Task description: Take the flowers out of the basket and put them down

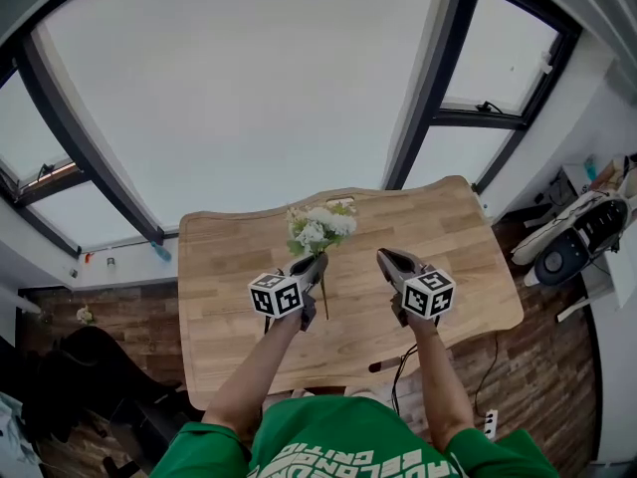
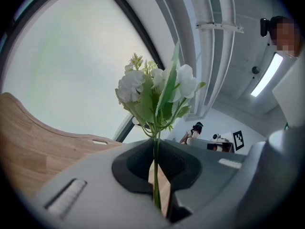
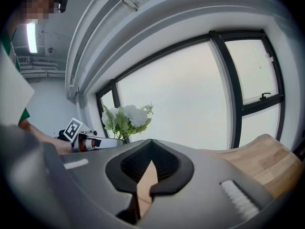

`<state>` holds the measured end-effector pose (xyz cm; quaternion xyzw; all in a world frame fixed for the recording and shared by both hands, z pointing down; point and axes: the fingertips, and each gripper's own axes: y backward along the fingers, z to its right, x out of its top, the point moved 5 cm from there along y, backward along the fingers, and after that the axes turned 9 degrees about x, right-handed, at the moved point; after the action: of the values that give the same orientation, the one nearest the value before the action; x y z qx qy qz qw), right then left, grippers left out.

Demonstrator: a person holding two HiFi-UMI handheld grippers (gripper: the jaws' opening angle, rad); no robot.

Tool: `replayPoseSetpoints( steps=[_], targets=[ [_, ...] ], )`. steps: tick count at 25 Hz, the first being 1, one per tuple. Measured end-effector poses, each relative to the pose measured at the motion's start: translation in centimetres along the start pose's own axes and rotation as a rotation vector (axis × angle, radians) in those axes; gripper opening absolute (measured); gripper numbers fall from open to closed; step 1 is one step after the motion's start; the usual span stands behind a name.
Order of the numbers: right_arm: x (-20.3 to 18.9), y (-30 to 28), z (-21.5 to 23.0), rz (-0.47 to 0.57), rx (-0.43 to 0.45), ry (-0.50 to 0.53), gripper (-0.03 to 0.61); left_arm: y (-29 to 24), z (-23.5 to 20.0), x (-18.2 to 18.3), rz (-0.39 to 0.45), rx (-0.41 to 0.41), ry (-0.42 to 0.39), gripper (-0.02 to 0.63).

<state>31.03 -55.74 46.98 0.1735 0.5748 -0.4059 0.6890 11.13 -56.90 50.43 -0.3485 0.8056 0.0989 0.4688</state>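
Note:
A small bunch of white flowers (image 1: 320,227) with green leaves stands upright over the middle of the wooden table (image 1: 229,297). My left gripper (image 1: 317,263) is shut on its thin green stem (image 2: 156,175), which runs down between the pads; the blooms (image 2: 157,92) rise just above the jaws. To its right, a short way off, my right gripper (image 1: 386,257) hovers over the table. Its jaws are shut (image 3: 151,147) with nothing between them. From that side the flowers (image 3: 126,118) and the left gripper (image 3: 83,140) show at the left. No basket is in view.
Large windows with dark frames (image 1: 428,88) stand behind the table's far edge. An office chair (image 1: 572,242) is at the right and a dark chair (image 1: 90,366) at the lower left. A cable (image 1: 398,366) hangs by the near edge.

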Motion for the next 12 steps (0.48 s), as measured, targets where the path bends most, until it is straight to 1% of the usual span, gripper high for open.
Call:
replayPoseSetpoints(
  steps=[3,6,12],
  targets=[
    [0.4,0.5,2.2,0.003,0.026,-0.009,0.006,-1.4,0.4,-0.4,-0.001,0.036,0.001,0.035],
    [0.8,0.9,4.4,0.001,0.046,-0.017,0.006,-2.7,0.6,0.1,0.016,0.071,0.002,0.035],
    [1.1,1.6,7.7,-0.013,0.069,-0.022,0.006,-5.1,1.6,0.4,0.033,0.101,-0.005,0.035]
  ],
)
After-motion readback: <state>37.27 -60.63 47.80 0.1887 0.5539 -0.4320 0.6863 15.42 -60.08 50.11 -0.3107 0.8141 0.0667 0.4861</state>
